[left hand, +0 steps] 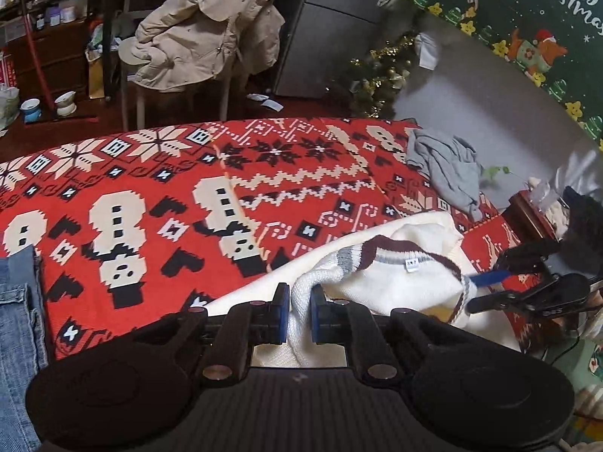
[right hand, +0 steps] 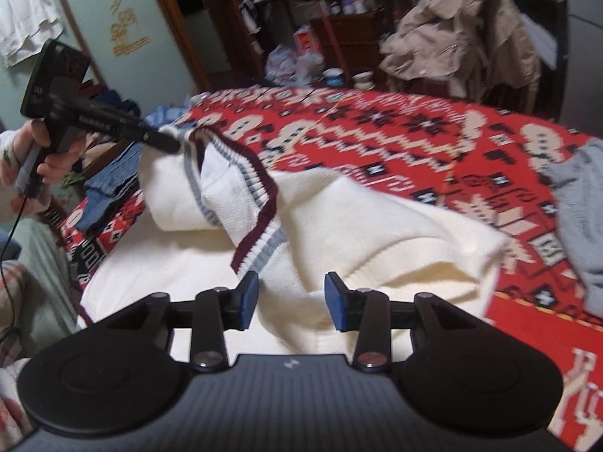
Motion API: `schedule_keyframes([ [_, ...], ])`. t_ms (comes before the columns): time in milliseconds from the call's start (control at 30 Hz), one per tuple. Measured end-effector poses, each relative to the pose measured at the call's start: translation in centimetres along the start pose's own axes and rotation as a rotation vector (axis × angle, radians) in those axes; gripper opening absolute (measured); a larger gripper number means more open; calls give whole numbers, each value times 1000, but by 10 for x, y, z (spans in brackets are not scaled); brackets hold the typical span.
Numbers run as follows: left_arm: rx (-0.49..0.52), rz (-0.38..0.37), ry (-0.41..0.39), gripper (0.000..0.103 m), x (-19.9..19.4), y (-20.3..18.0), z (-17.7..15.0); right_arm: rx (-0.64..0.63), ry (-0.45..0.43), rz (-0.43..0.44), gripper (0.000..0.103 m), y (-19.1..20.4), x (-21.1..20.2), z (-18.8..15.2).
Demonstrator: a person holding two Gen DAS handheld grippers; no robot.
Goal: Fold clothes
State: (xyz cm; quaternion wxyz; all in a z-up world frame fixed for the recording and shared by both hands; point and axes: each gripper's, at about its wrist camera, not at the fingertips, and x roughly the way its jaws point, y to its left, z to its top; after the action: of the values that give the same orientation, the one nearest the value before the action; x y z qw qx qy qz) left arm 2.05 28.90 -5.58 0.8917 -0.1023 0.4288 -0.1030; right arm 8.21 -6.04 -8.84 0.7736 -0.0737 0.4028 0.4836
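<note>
A cream knit sweater [left hand: 410, 286] with a maroon and grey striped collar [left hand: 399, 250] lies crumpled on a red patterned blanket [left hand: 150, 188]. My left gripper [left hand: 299, 312] is shut on a fold of the cream fabric, which bunches between its blue pads. The right wrist view shows the left gripper [right hand: 173, 145], held by a person's hand [right hand: 49, 165], lifting the sweater [right hand: 339, 218] near the collar [right hand: 260, 188]. My right gripper [right hand: 292, 301] stands open just above the sweater's cream folds, its pads apart and not pressing. In the left wrist view the right gripper [left hand: 471, 293] is at the sweater's right edge.
A grey garment [left hand: 448, 173] lies at the blanket's far right. Folded jeans [left hand: 17, 320] sit at the left edge. Beyond the bed stand a chair draped with a beige coat [left hand: 203, 34], a small decorated tree [left hand: 380, 75] and cluttered shelves. A wooden stand [left hand: 527, 211] is at the right.
</note>
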Motion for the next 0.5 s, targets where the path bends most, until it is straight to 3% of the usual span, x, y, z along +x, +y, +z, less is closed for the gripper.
schedule_keyframes([
  [33, 1, 7, -3, 11, -1, 0, 0, -10, 16, 1, 10, 1, 4, 2],
  [67, 1, 14, -7, 10, -1, 0, 0, -19, 31, 2, 6, 2, 9, 3],
  [233, 35, 98, -40, 10, -3, 0, 27, -135, 9, -114, 6, 6, -1, 41],
  [400, -6, 175, -97, 10, 15, 21, 87, -185, -46, -262, 6, -22, -7, 125],
  [500, -38, 226, -126, 10, 37, 38, 125, -215, -53, -315, 6, -40, 12, 177],
])
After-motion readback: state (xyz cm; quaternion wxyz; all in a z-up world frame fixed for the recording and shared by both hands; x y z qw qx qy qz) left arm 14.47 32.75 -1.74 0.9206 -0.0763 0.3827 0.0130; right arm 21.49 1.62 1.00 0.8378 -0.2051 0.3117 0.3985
